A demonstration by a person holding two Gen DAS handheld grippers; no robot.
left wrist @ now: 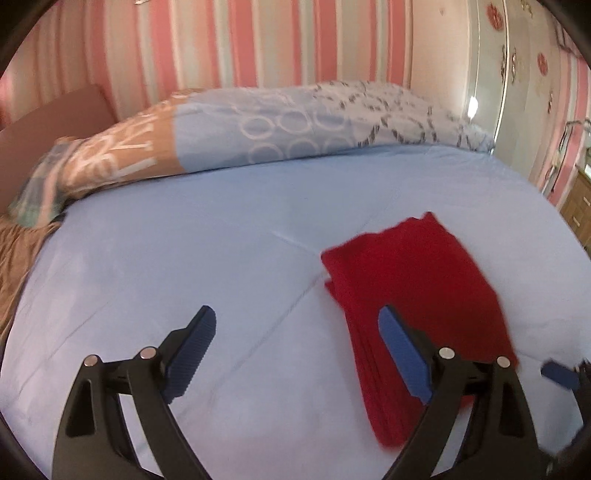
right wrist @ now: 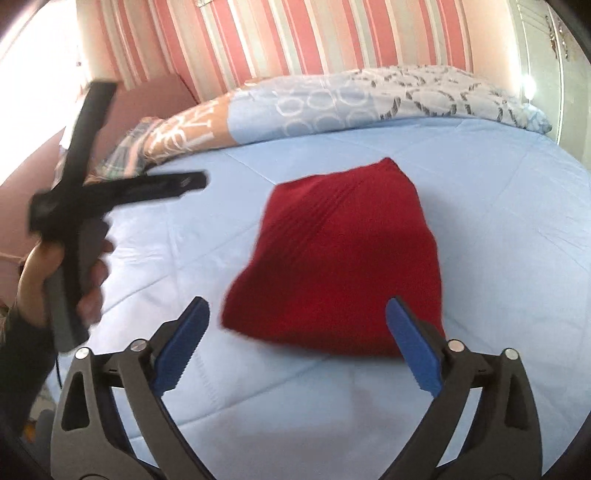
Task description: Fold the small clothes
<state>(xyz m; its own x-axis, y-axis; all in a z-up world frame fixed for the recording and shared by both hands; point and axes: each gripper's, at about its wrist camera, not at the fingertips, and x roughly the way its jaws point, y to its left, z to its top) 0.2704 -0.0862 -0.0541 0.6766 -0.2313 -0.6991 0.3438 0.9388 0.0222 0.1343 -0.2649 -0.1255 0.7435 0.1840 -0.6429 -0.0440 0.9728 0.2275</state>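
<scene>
Your left wrist camera looks forward along its two blue fingers [left wrist: 207, 325], down at a slant over the blue bed [left wrist: 221, 229], close above it. Your right wrist camera faces the same way, toward the striped wall [right wrist: 314, 33], from further right. Both views share the red cloth [right wrist: 343, 258], the patterned pillows [left wrist: 295, 125] and the wall; the right view also catches your left hand [right wrist: 59, 280]

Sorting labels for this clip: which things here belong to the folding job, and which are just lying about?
Part of the job:
red garment, folded on the blue sheet
left hand-held gripper, open
right hand-held gripper, open

Just lying about:
patterned duvet
pink headboard
</scene>
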